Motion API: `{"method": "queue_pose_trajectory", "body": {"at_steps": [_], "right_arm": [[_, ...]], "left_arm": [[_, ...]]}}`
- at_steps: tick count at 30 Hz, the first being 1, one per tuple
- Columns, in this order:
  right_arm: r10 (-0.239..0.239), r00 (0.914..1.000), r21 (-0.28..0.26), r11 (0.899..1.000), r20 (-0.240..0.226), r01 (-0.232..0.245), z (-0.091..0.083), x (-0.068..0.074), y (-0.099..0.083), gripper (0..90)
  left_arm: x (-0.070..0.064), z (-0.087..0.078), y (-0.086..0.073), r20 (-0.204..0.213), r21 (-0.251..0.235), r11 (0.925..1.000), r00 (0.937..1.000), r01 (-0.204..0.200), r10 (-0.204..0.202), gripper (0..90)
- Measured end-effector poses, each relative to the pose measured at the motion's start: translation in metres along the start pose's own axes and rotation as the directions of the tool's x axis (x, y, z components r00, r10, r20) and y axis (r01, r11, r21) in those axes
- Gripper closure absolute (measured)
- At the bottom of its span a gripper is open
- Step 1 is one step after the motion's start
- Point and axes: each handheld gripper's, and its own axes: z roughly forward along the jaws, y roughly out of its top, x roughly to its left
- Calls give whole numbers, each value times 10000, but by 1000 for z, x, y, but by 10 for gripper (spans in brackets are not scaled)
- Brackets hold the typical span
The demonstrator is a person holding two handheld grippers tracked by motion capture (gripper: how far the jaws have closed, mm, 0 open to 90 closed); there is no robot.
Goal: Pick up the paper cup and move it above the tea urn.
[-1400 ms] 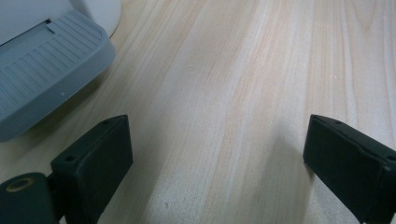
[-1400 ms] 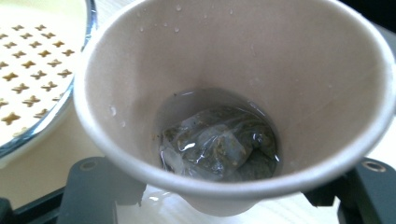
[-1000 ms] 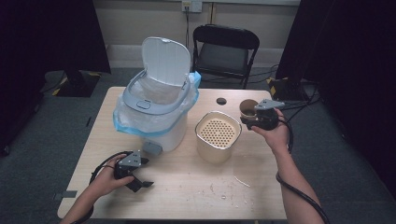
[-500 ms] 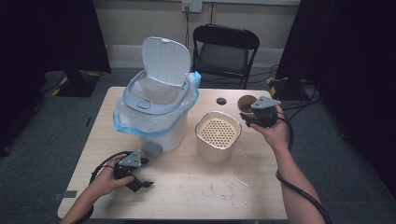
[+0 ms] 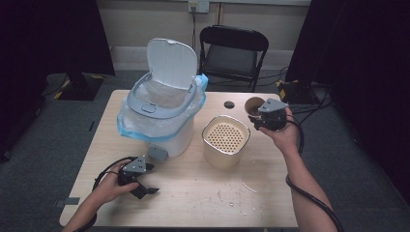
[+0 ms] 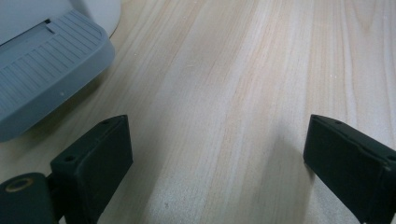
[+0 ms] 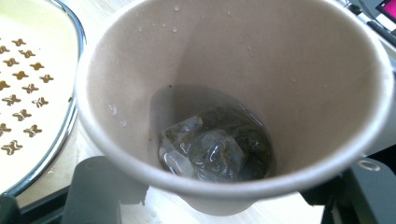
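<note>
A brown paper cup (image 7: 233,93) sits between the jaws of my right gripper (image 7: 219,198), which is shut on its lower part. Inside lie a wet tea bag (image 7: 210,149) and a little dark liquid. In the high view the cup (image 5: 252,104) and right gripper (image 5: 258,118) are at the table's back right, just right of a cream canister with a perforated top (image 5: 226,137). My left gripper (image 5: 150,179) rests open on the wood near the front left. Its jaws (image 6: 219,154) are wide apart with nothing between them, close to the bin's grey pedal (image 6: 42,79).
A white pedal bin (image 5: 164,116) with a blue liner and raised lid stands at the table's back left. A small dark disc (image 5: 229,104) lies behind the canister. Crumbs (image 5: 246,186) dot the front of the table (image 5: 203,193). A black folding chair (image 5: 233,53) stands beyond.
My right gripper has carried the paper cup a little to the left, closer to the canister. The left gripper has stayed put.
</note>
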Motion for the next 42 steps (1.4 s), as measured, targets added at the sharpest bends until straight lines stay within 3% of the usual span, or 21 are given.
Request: {"method": "queue_pose_trajectory", "body": {"at_steps": [5, 9, 19, 22, 25, 31, 32, 34, 35, 37, 38, 42], "right_arm": [[-493, 9983, 36, 9988, 305, 492, -1, 2, 5, 341], [-1640, 9826, 237, 9864, 874, 1625, -4, 5, 11, 343], [-2443, 9638, 194, 9697, 1063, 2437, -9, 10, 18, 346], [-2822, 9515, 226, 9593, 1224, 2816, -11, 11, 20, 347], [-2842, 9495, 147, 9585, 1332, 2848, -13, 13, 21, 348], [-3795, 9110, 468, 9250, 1615, 3770, -16, 19, 24, 350], [-3931, 9034, 537, 9193, 1714, 3899, -16, 20, 25, 350], [-4428, 8739, 781, 8964, 2006, 4362, -18, 23, 27, 351], [-4543, 8653, 794, 8905, 2120, 4481, -18, 24, 28, 351], [-5156, 8207, 1112, 8562, 2460, 5045, -20, 28, 31, 352], [-5156, 8207, 1112, 8562, 2460, 5045, -20, 28, 31, 352], [-6493, 7021, 1624, 7572, 2924, 6327, -22, 41, 39, 353]], "left_arm": [[0, 0, 0, 20, -39, 10000, 10000, -4, 4, 71], [0, 2, 0, 89, -154, 9999, 10000, -9, 10, 60], [-1, 2, 0, 86, -136, 9999, 10000, 6, -5, 52], [-1, 2, 0, 81, -140, 9999, 10000, 5, -4, 52], [-1, 2, 0, 51, -139, 9999, 10000, 1, 0, 52], [-1, 2, 0, 56, -122, 9999, 10000, 5, -4, 53], [-1, 2, 0, 54, -144, 9999, 10000, 7, -6, 52], [-1, 2, 0, 55, -145, 9999, 10000, 7, -7, 52], [-1, 2, 0, 57, -125, 9999, 10000, 11, -10, 52], [-1, 2, 0, 55, -144, 9999, 10000, 9, -8, 52], [-1, 2, 0, 55, -136, 9999, 10000, 7, -6, 52], [-1, 2, 0, 65, -134, 9999, 10000, -21, 22, 52]]}}
